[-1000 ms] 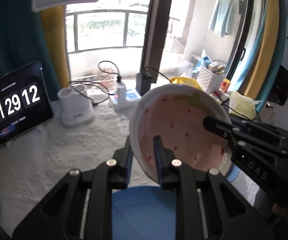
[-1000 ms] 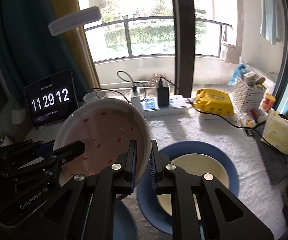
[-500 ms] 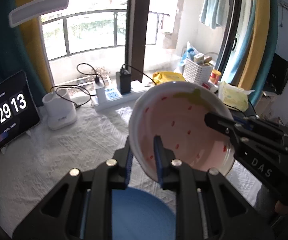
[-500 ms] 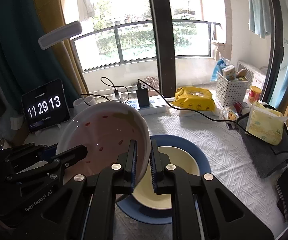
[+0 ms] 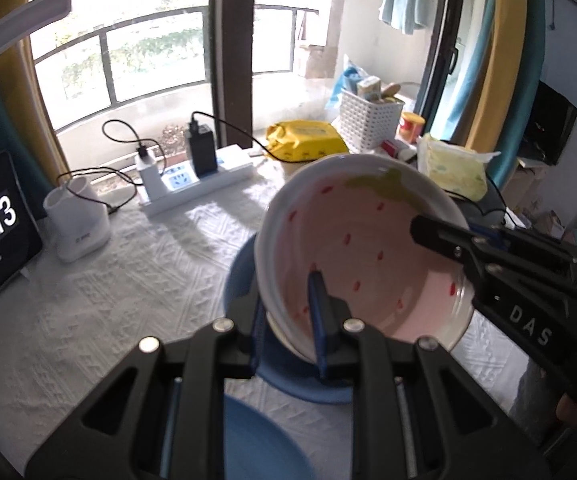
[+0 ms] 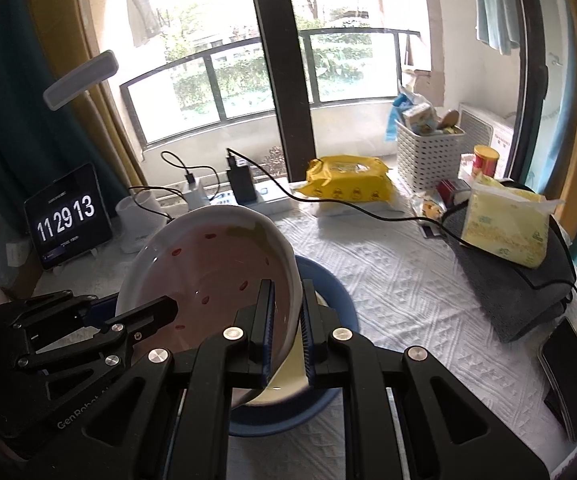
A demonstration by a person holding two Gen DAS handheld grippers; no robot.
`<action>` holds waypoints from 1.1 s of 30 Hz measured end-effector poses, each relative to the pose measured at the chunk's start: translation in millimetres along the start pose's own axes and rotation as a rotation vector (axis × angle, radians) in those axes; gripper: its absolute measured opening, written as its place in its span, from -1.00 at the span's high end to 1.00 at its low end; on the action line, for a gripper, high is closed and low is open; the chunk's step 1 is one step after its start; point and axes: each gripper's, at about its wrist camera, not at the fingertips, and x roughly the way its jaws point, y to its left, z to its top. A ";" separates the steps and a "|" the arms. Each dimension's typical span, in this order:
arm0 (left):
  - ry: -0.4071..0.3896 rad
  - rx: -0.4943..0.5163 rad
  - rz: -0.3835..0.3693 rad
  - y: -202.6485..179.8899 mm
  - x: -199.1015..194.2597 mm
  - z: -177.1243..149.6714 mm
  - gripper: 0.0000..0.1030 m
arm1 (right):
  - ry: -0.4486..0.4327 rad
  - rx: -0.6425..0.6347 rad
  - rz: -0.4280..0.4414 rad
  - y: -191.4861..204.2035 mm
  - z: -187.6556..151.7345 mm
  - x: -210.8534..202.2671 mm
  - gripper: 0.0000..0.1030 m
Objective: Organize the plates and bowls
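Observation:
A white bowl (image 5: 360, 248) with a pink inside, red flecks and a green leaf hangs tilted above the table. My left gripper (image 5: 288, 300) is shut on its near rim, one finger inside and one outside. My right gripper (image 6: 287, 296) is shut on the opposite rim (image 6: 288, 264); its black finger (image 5: 440, 236) reaches in from the right in the left wrist view. Under the bowl lies a blue plate (image 6: 336, 292) with a cream dish (image 6: 288, 380) on it. A second blue plate (image 5: 256, 440) lies nearer, below my left gripper.
White textured cloth (image 6: 388, 280) covers the table. At the back stand a tablet clock (image 6: 66, 220), a white cup (image 5: 78, 220) and a power strip (image 5: 196, 188) with cables. To the right are yellow wipes (image 6: 348, 184), a white basket (image 6: 428, 152), tissues (image 6: 504, 224) on a grey towel, and a phone (image 6: 572, 364).
Both grippers have carried the bowl to the right across the table. It now hangs over the blue plate with the cream dish, and both grips are unchanged.

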 end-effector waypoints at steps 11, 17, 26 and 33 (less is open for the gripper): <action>0.050 0.016 -0.002 -10.9 22.2 0.8 0.61 | 0.033 0.030 -0.005 -23.2 -7.6 12.9 0.74; 0.077 0.010 0.009 -8.0 30.9 -1.4 0.61 | 0.061 0.033 0.008 -26.5 -13.5 24.0 0.73; 0.117 -0.002 0.020 -2.5 43.2 -3.4 0.61 | 0.103 0.034 0.023 -26.1 -19.5 41.4 0.73; 0.126 0.002 0.020 -1.8 47.3 -3.3 0.61 | 0.111 0.034 0.022 -25.5 -21.7 46.3 0.73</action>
